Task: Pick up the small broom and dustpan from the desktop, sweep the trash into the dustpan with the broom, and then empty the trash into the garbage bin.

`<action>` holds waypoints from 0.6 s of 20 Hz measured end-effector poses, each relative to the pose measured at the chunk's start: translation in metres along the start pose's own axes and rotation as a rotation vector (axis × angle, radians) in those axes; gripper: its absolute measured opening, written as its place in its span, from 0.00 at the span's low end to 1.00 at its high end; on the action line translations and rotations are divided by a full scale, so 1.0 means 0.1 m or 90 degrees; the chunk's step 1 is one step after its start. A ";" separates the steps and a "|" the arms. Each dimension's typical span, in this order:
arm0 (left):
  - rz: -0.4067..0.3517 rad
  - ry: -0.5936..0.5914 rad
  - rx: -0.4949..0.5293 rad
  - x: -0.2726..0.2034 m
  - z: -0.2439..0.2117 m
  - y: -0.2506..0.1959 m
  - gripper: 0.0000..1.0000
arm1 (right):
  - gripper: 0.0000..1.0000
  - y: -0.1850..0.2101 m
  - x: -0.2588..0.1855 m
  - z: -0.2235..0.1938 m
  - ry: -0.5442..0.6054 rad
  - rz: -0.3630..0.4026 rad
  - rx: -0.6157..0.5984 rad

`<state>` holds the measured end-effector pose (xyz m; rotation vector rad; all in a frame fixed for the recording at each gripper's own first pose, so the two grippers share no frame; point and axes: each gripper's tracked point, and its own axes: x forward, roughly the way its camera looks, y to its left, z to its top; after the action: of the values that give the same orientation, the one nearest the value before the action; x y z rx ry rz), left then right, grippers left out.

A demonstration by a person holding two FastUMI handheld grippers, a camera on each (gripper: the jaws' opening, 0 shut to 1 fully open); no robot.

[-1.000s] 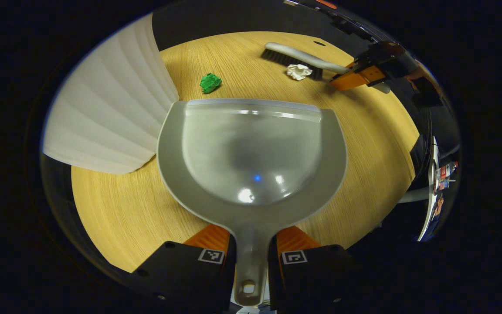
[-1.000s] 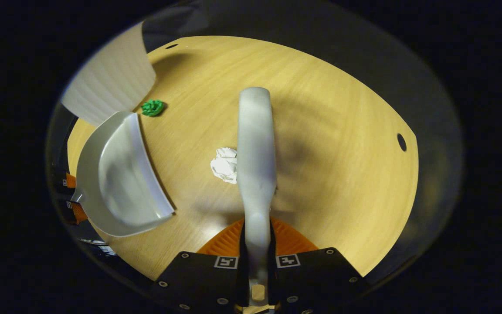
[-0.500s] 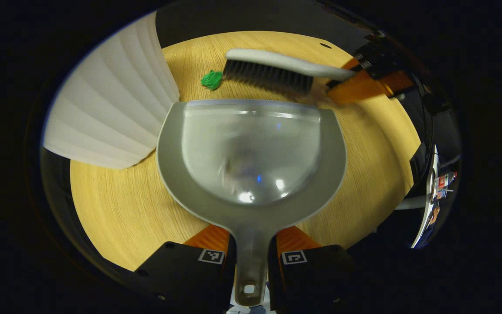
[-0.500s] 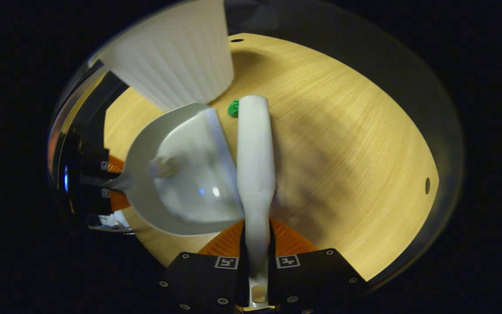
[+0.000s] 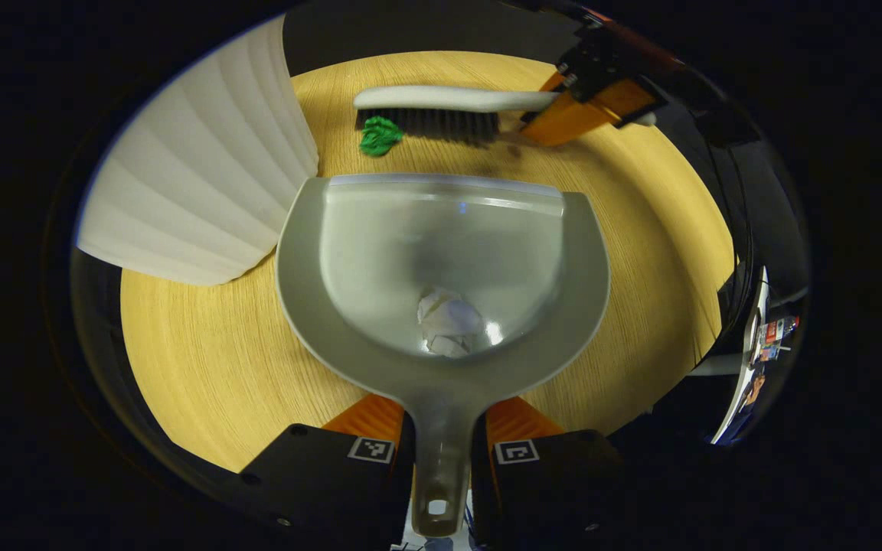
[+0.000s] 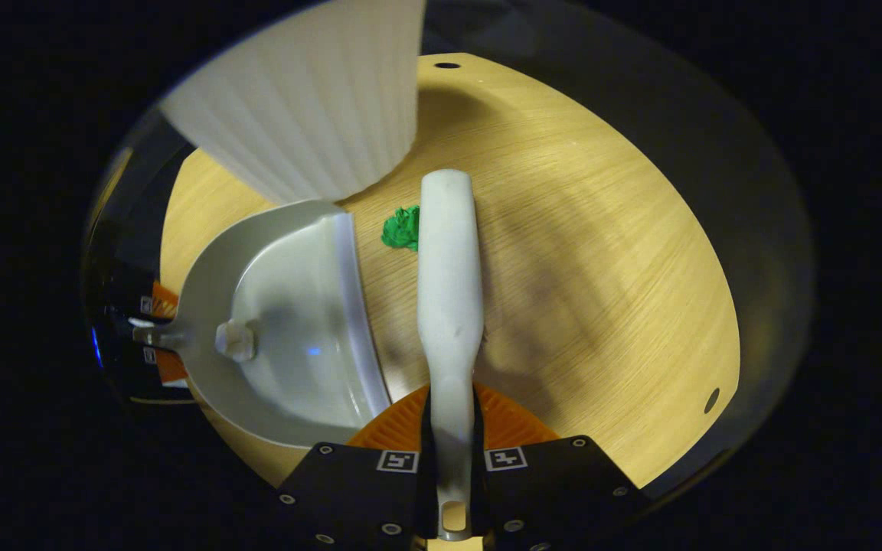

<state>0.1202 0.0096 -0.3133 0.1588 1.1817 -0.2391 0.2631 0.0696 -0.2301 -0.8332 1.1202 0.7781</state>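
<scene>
Wood-grain counter [image 5: 640,252] carries everything we see, with the white ribbed garbage bin [image 5: 196,191] standing at its left in the left gripper view and at the upper left in the right gripper view. Next in size is the grey dustpan [image 5: 441,252], lying flat on the counter just beside the bin, its lip facing away from us. Our left gripper [image 5: 441,451] has its fingers closed tight on the dustpan's handle. Beyond the lip we hold the small broom [image 5: 441,107], its pale back up and dark bristles down on the counter; our right gripper [image 6: 452,459] clamps the broom's handle between both fingers, and the left gripper view shows that gripper at the upper right. A crumpled white paper ball [image 5: 447,321] sits deep inside the pan near the handle. A crumpled green scrap [image 5: 378,138] lies on the counter, touching the bristles at the broom's far end, between broom, bin and pan lip.
</scene>
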 end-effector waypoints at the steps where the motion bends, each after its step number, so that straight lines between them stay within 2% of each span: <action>1: 0.000 -0.001 0.004 0.00 0.01 0.01 0.33 | 0.16 0.06 -0.02 -0.04 0.003 0.003 -0.008; 8: 0.005 -0.004 0.026 -0.06 0.03 0.02 0.33 | 0.17 0.50 -0.28 -0.24 -0.008 0.109 -0.032; 9: 0.003 -0.006 0.023 -0.05 0.03 0.03 0.33 | 0.16 0.47 -0.29 -0.23 -0.018 0.097 -0.018; 12: -0.011 -0.022 0.010 -0.06 0.04 0.07 0.33 | 0.16 0.16 -0.36 -0.26 -0.046 0.045 0.092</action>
<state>0.1241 0.0163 -0.3064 0.1568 1.1473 -0.2658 0.2291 0.0508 -0.2034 -0.6425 1.1318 0.7696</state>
